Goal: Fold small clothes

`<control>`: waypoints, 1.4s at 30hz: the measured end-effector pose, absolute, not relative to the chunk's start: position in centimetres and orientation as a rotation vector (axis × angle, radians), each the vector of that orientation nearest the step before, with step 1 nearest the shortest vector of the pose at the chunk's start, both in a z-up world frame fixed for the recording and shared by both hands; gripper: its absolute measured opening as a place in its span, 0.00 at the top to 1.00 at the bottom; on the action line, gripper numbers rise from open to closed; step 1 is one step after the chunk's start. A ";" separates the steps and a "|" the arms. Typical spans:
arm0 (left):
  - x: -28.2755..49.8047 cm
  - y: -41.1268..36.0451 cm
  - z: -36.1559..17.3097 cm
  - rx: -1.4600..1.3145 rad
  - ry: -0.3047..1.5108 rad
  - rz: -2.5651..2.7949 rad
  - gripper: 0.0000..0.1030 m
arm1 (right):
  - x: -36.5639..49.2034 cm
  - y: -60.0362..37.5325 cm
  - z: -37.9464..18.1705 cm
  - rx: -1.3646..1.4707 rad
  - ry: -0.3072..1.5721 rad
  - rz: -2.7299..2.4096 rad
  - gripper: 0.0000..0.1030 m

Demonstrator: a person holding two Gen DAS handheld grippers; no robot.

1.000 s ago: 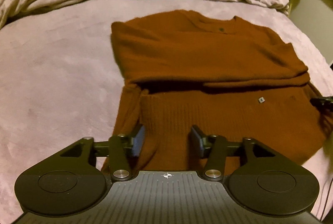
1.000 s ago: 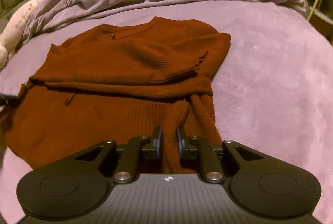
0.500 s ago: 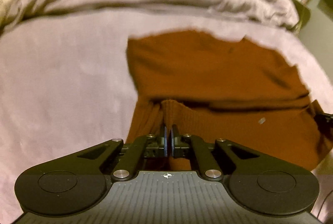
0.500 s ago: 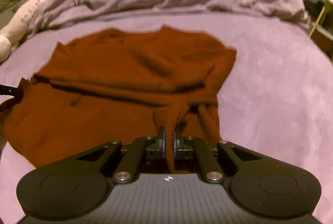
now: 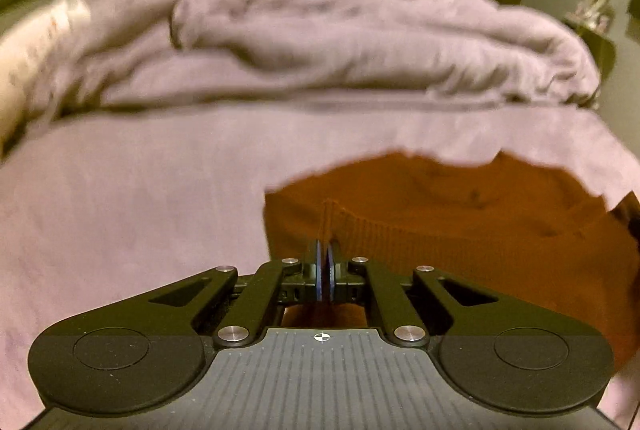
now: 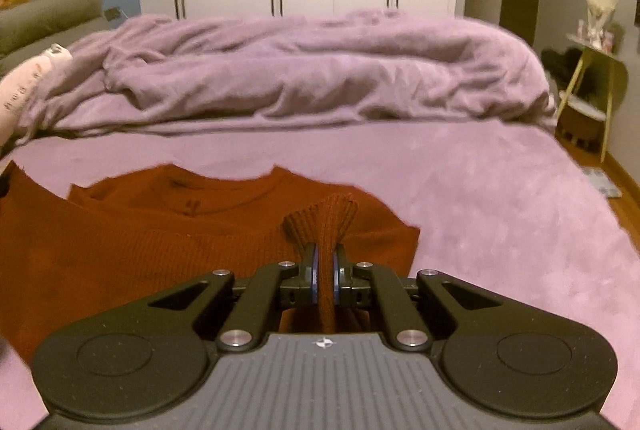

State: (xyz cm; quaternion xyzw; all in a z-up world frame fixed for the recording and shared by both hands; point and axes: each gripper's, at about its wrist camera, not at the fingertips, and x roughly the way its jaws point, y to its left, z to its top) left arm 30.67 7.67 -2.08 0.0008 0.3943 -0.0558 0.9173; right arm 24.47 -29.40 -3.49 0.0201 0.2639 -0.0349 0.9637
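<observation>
The sweater (image 6: pixel 132 246) is a rust-brown knit and it lies on the bed (image 6: pixel 500 214), directly ahead of both grippers and a little below them. The left gripper (image 5: pixel 325 262) is clamped on the ribbed hem (image 5: pixel 384 234) at one bottom corner, and its jaws are pressed nearly together on the cloth. The right gripper (image 6: pixel 325 266) is clamped on the other corner, where a bunch of ribbed knit stands up between its jaws.

The sweater looks soft and limp, with some weight, so I judge that it will sag and stretch between the two holds. The ribbed hem is thicker, so it is a good place to hold, at the two corners. The knit is not slippery or fragile, but a thin pinch may slide out.
</observation>
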 end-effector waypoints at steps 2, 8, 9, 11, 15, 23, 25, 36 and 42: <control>31.4 8.2 -4.1 -0.031 0.861 -0.118 0.94 | 25.7 -29.7 -4.9 0.060 0.585 -0.063 0.94; 31.3 9.4 -6.8 -0.056 0.906 -0.115 0.56 | 26.4 -29.6 -7.2 0.062 0.651 -0.023 0.87; 31.3 9.5 -6.9 -0.052 0.912 -0.125 0.50 | 26.6 -29.6 -7.4 0.058 0.659 -0.015 0.87; 31.8 9.5 -7.3 -0.077 0.940 -0.161 0.45 | 26.9 -29.3 -7.8 0.042 0.682 -0.005 0.80; 31.6 8.6 -7.4 -0.050 0.936 -0.174 0.77 | 27.1 -29.0 -8.1 0.036 0.688 0.002 0.79; 30.6 8.0 -4.1 0.062 0.837 -0.110 0.94 | 25.3 -28.0 -6.2 -0.069 0.598 -0.024 0.94; 30.6 8.0 -2.3 0.081 0.783 -0.091 0.97 | 24.9 -28.1 -4.8 -0.064 0.553 -0.024 0.94; 36.3 8.3 -2.7 0.002 0.845 -0.126 0.85 | 31.1 -28.3 -1.3 -0.049 0.494 -0.066 0.94; 34.0 8.8 -7.9 0.038 0.941 -0.180 0.48 | 28.4 -28.3 -4.6 -0.069 0.543 -0.020 0.93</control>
